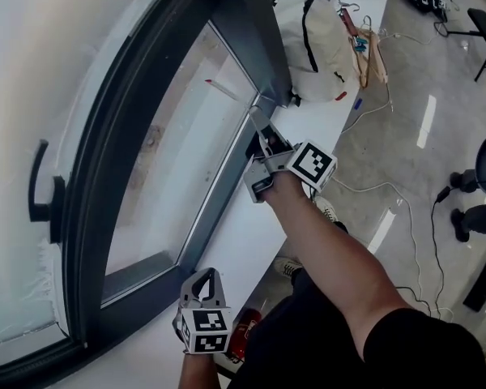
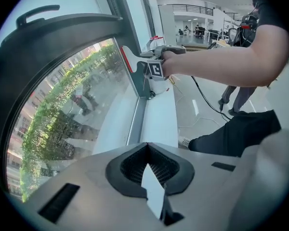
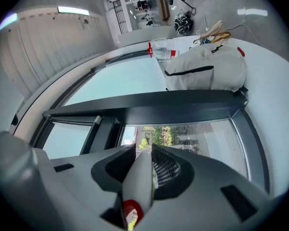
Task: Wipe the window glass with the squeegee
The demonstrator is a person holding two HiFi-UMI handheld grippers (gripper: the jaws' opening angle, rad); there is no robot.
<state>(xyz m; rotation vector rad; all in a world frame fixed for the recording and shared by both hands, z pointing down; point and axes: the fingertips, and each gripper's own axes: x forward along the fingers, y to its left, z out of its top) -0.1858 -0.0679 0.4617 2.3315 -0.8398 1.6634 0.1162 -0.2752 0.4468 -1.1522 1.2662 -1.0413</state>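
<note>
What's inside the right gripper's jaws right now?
The squeegee handle, white, clamped in the right gripper. The jaws cover its far end; the left gripper view shows the blade by the glass.

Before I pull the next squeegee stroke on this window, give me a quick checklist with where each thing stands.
1. Right gripper shut on the squeegee handle: ok.
2. Squeegee blade flat against the window glass: cannot tell; it lies over the pane's right edge.
3. Left gripper out of the stroke path: ok, shut and empty, low by the sill.
4. Canvas bag apart from the right arm: ok, it lies on the sill beyond the frame post.
5. Floor cable away from the feet: not ok, it runs close beside a shoe.
</note>
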